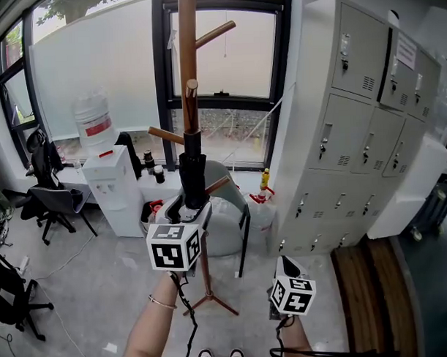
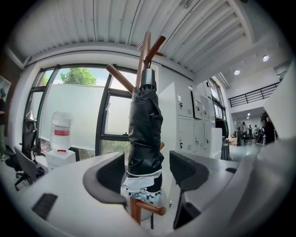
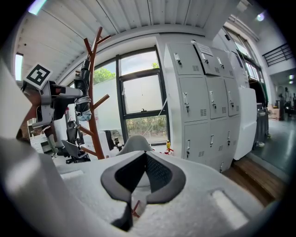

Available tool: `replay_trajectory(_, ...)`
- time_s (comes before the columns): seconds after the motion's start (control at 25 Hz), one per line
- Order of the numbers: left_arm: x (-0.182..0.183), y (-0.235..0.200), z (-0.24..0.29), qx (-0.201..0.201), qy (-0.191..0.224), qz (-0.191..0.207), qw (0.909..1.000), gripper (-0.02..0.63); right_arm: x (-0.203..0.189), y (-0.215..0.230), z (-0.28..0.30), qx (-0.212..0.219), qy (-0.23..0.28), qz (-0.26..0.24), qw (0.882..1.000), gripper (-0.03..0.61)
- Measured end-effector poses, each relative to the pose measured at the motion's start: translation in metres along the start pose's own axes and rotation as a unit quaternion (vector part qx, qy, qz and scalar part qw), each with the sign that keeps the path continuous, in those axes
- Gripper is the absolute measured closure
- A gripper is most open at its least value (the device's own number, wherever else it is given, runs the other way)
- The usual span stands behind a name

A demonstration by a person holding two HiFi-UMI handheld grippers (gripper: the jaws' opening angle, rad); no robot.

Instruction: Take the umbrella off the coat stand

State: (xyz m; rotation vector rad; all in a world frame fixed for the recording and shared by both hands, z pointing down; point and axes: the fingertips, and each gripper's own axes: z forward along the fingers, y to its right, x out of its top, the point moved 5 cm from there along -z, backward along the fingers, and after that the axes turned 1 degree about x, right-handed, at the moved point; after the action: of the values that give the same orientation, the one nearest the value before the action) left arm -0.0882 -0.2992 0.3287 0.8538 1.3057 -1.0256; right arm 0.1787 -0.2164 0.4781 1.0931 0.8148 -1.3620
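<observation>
A black folded umbrella (image 1: 192,170) hangs upright against the wooden coat stand (image 1: 187,36) in the head view. My left gripper (image 1: 188,209) reaches up to its lower end. In the left gripper view the umbrella (image 2: 145,125) stands between the two pads of the left gripper (image 2: 147,169), which is open, with a thin gap on each side. A wooden peg (image 2: 149,208) juts out just below. My right gripper (image 1: 286,267) hangs lower at the right, away from the stand; it (image 3: 144,159) is shut on nothing. From there the stand (image 3: 92,92) shows at the left.
A water dispenser (image 1: 106,178) stands left of the stand before the window. Grey lockers (image 1: 354,133) fill the right wall. Black office chairs (image 1: 52,202) are at the far left, and a grey chair (image 1: 228,210) sits right behind the stand's base.
</observation>
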Motion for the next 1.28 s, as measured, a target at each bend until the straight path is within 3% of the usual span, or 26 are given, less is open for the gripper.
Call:
replay_trajectory(0.52,0.01,-0.002,0.022,-0.003,0.007,-0.006,1.0,0.327,0.001,0.012,-0.001,-0.017,-0.003,0.0,1.0,0.574)
replay_trajectory(1.28,0.013,-0.004,0.033,0.04,-0.004,0.002,0.9992,0.327,-0.002,0.025,-0.003,-0.034,-0.003,0.012,0.999,0.574)
